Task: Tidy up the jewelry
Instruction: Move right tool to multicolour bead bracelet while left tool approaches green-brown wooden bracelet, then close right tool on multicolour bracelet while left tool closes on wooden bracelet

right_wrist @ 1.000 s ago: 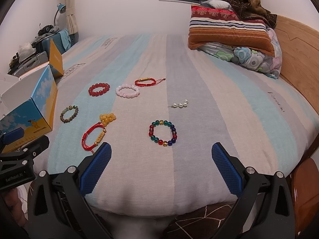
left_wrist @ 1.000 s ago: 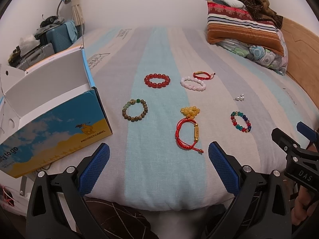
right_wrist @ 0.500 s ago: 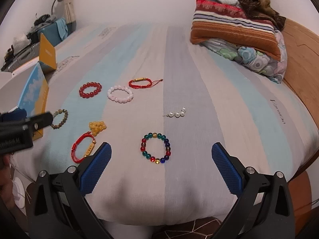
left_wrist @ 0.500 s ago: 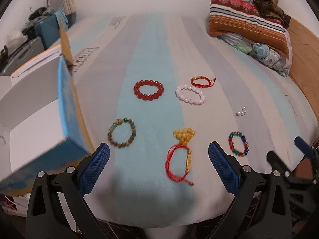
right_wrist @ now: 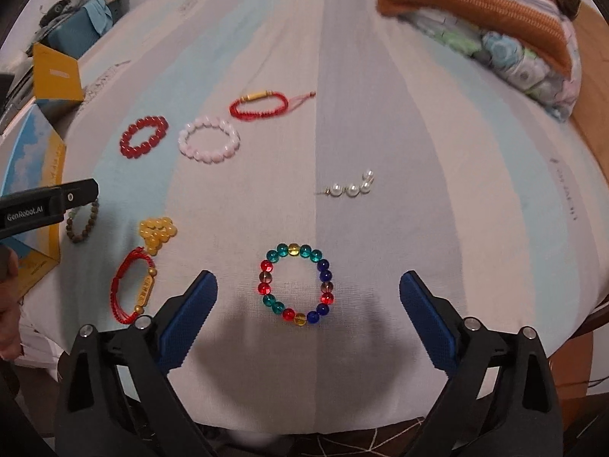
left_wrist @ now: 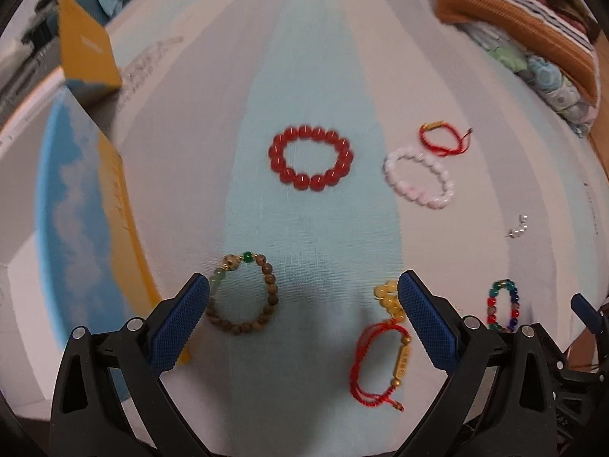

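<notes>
**Both tongs spread above the bracelets**

The striped bed (right_wrist: 418, 122) fills both views; pillows (right_wrist: 495, 11) upper right, box (left_wrist: 76, 205) at left. Left gripper (left_wrist: 304, 316) gapes empty over the brown bracelet (left_wrist: 243, 293), lower centre. Right gripper (right_wrist: 308, 312) gapes empty over the multicolour bracelet (right_wrist: 295, 285). Red beads (left_wrist: 310, 158), pink beads (left_wrist: 418, 177) and pearls (right_wrist: 352, 186) lie farther up.

Seven loose pieces are spread flat over the striped cover. A red bead bracelet (left_wrist: 310, 158) is laid beside a pale pink one (left_wrist: 418, 177), with a red cord bracelet (left_wrist: 441, 138) touching it behind. Nearer, a brown wooden bracelet (left_wrist: 243, 295), a yellow bead cluster (right_wrist: 157, 233) tied to a red cord, a multicoloured glass bracelet (right_wrist: 296, 285) and a pearl strand (right_wrist: 352, 187) are seen, well apart.
</notes>
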A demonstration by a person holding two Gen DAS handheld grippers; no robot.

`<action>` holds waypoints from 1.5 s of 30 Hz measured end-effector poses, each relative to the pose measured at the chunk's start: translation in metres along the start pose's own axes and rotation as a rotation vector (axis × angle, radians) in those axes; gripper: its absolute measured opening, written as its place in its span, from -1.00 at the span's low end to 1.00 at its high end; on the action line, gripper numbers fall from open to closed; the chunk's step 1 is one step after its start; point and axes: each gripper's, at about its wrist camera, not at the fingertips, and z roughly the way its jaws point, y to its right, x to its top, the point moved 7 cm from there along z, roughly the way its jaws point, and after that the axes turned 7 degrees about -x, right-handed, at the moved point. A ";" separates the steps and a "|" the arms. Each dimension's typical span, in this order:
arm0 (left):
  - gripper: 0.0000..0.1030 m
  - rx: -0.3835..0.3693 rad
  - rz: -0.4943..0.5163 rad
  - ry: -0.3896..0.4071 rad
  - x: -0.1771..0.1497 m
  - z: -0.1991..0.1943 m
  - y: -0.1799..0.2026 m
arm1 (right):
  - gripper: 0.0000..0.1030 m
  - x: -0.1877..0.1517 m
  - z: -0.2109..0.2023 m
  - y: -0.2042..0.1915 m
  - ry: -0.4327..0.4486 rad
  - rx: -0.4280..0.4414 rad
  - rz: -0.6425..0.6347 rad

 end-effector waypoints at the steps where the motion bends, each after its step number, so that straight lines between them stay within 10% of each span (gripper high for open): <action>1: 0.89 -0.005 -0.007 -0.015 -0.001 0.006 -0.002 | 0.75 0.000 0.004 0.000 -0.012 0.005 0.005; 17: 0.86 0.053 -0.006 -0.024 -0.003 0.054 -0.016 | 0.37 -0.010 0.062 -0.009 -0.153 0.049 0.024; 26: 0.35 0.039 -0.011 -0.001 -0.010 0.054 -0.007 | 0.04 -0.011 0.065 -0.008 -0.154 0.075 0.024; 36: -0.80 0.029 -0.030 -0.010 -0.010 0.048 -0.016 | -0.60 -0.013 0.065 -0.009 -0.147 0.080 0.034; 45: -0.86 -0.017 -0.012 -0.001 -0.006 0.041 -0.013 | -0.64 -0.017 0.054 0.001 -0.115 0.109 0.050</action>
